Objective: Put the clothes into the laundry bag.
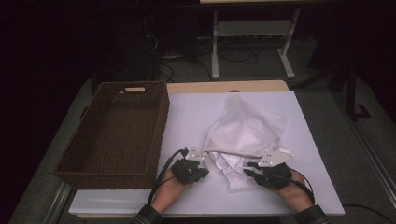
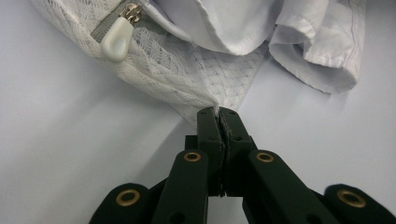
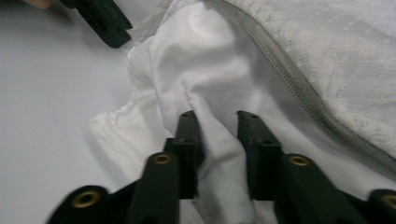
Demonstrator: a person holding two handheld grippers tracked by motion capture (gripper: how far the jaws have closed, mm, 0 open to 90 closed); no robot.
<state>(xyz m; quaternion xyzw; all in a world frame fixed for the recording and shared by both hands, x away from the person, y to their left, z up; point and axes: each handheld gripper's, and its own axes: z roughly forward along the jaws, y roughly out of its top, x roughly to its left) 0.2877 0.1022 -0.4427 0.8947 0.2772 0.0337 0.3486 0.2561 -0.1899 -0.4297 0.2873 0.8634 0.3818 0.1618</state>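
a corner of the mesh bag (image 2: pixel 187 70) is pinched between the pressed-together jaws of the left tool (image 2: pixel 218 113), the zip pull (image 2: pixel 116 39) lying just beyond. a fold of the white cloth (image 3: pixel 205 74) is held between the right tool (image 3: pixel 219 122), whose jaws are not fully together. a brown basket (image 1: pixel 116 135) stands left of both on the worktop (image 1: pixel 187 116).

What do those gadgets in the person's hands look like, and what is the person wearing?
Each hand holds black tongs, the left tongs and the right tongs. Each carries a pale grey three-cornered plate on top, brass-coloured rivets along the black jaws, and a black cable trailing back. The person wears dark checked sleeves.
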